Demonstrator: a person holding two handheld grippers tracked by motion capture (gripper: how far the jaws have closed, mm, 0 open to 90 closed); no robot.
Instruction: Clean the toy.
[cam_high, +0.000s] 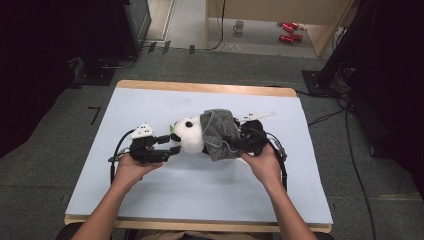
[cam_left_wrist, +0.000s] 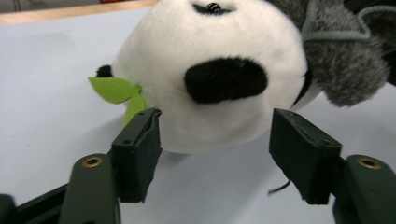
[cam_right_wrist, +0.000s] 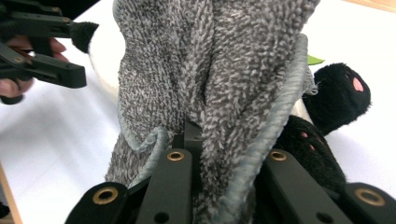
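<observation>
- Grey carpet surrounds our bench (cam_high: 150, 200), which carries a pale blue sheet with a wooden rim showing at its far and near edges; past the far edge, a mug (cam_high: 239, 26) and red cans (cam_high: 290, 31) lie on the floor.
- Our left hand-held gripper (cam_high: 167, 144) lies low left of the bench's middle, its jaws spread wide, one to each side of the panda's head with nothing pinched between them.
- Seen from the left gripper view, the gripper's pads (cam_left_wrist: 140, 151) stand just short of the white plush; we cannot tell whether either one touches it.
- Our right hand-held gripper (cam_high: 239, 142) sits right of the bench's middle, its jaws closed onto a fold of the grey towel (cam_right_wrist: 210, 79).
- From the right gripper view, the towel's corded hem runs down between the black jaws, and the fabric bunches around them.
- Lying on its side near the middle of the bench is the panda toy (cam_high: 189, 134), head toward the left edge, towel draped over its body.
- A green felt leaf (cam_left_wrist: 116, 91) sticks out beside the panda's face, and a black ear patch faces the left gripper's camera.
- Black paws (cam_right_wrist: 338, 95) show past the towel's hem, one with a pink pad.
</observation>
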